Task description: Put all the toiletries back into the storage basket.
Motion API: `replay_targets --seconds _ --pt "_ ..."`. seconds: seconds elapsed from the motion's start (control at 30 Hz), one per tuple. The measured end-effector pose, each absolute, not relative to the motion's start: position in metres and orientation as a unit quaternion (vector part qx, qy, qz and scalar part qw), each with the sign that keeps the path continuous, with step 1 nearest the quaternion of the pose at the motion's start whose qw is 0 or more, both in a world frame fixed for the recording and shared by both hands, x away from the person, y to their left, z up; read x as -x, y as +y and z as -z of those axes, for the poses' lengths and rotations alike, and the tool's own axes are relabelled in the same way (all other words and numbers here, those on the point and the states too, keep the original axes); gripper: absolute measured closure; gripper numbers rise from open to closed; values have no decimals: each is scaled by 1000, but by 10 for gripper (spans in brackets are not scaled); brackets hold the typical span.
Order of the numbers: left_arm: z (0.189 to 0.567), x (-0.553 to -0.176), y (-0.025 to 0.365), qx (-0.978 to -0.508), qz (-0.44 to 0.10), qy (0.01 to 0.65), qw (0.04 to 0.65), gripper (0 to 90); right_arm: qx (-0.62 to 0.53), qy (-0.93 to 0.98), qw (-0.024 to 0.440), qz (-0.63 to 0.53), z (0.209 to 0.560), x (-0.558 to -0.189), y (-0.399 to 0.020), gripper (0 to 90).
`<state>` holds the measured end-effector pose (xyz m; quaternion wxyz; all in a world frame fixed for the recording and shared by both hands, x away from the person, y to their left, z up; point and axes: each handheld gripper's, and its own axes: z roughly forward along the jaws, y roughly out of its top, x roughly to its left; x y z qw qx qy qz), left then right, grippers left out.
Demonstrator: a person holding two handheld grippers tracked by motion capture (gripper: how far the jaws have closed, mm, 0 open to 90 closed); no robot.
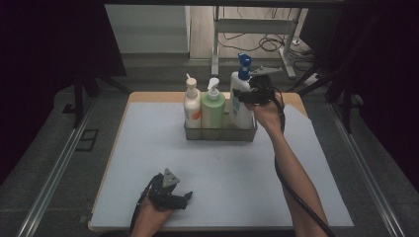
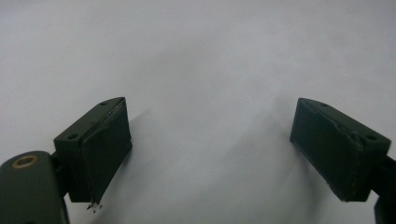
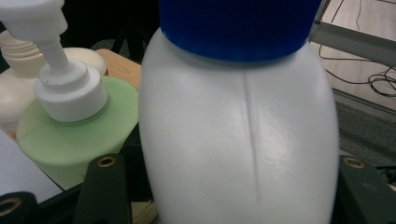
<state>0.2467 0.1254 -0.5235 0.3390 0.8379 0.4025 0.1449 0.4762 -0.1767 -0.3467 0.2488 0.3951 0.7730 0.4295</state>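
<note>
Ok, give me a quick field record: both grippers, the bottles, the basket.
right gripper: jaws either side of the white pump bottle with blue cap, gripped
white bottle: upright at the right end of the clear rectangular basket
basket contents: cream pump bottle left, light green pump bottle middle
left gripper: open, nothing between the jaws, low over the pale grey table mat

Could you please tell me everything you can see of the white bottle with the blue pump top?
The white bottle is smooth, glossy plastic with a moulded seam down its side, rounded shoulders and a ribbed blue collar under a blue pump head. It stands upright at the right end of the basket, beside the green bottle. The right gripper has its jaws on either side of the body, flush against it.
</note>
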Motion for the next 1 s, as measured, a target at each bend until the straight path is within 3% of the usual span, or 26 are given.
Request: replay_targets --seconds 1.0 --pt "524 -247 125 -838 -145 403 339 119 -399 798 210 -400 377 -474 -180 406"
